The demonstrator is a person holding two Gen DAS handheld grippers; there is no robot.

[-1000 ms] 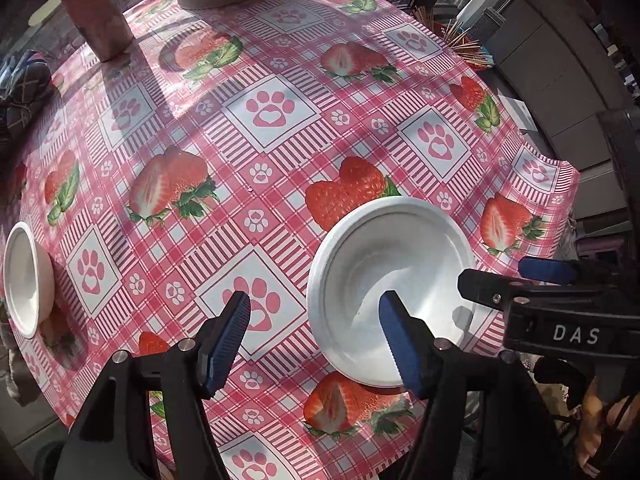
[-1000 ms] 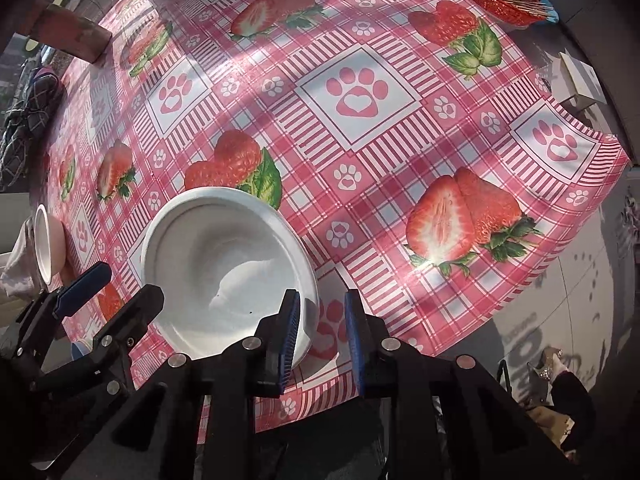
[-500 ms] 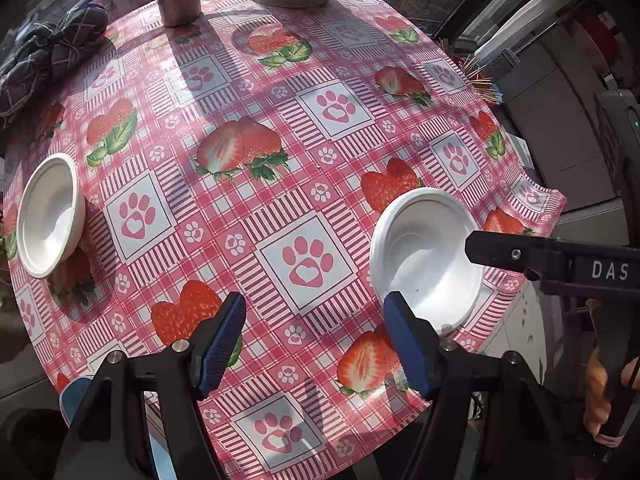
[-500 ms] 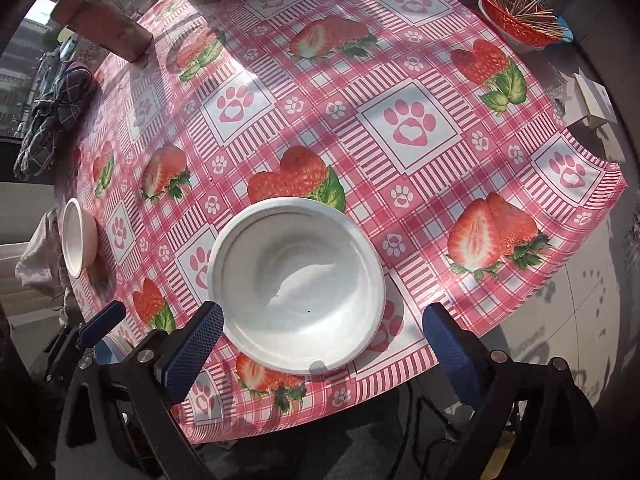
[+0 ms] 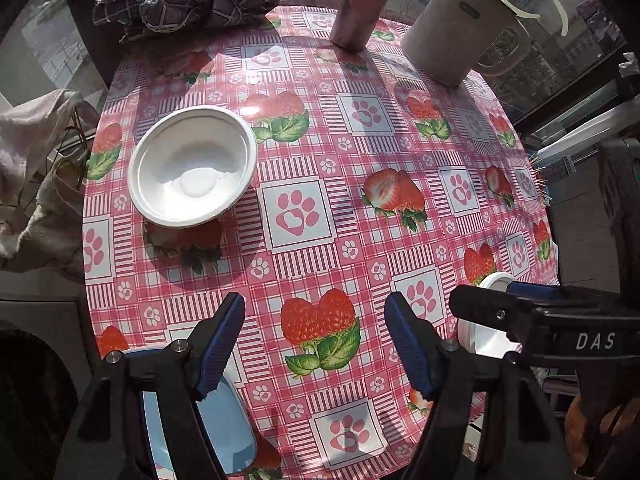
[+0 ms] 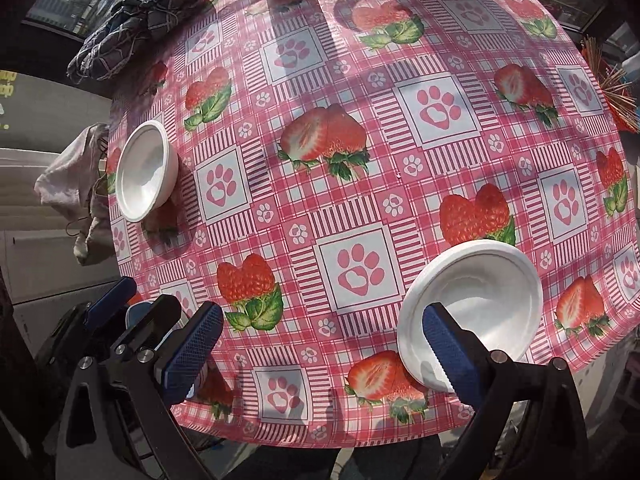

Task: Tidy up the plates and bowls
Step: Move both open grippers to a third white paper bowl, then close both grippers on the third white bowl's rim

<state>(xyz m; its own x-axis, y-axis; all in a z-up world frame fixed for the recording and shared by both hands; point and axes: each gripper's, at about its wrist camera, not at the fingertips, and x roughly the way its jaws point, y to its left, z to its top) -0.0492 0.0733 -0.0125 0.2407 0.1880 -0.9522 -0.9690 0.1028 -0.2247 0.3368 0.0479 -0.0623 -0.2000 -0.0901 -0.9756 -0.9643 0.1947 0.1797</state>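
Both jaws gape empty: left hand-held gripper point(image 5: 314, 344), right hand-held gripper point(image 6: 322, 350); landmark, the grey mug point(image 5: 460, 28); small white bowl point(image 5: 192, 166) lies well left of it on the counter point(image 5: 360, 240); larger white bowl point(image 6: 472, 308) sits at the near edge.

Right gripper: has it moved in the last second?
Yes. The right gripper has slid left: the near bowl, whose rim it straddled before, now lies by its right finger. Jaws wide, empty.

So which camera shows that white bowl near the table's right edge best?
The right wrist view: the bowl shows nearly whole, with one gripper finger crossing its rim. In the left wrist view only a sliver shows behind the right gripper.
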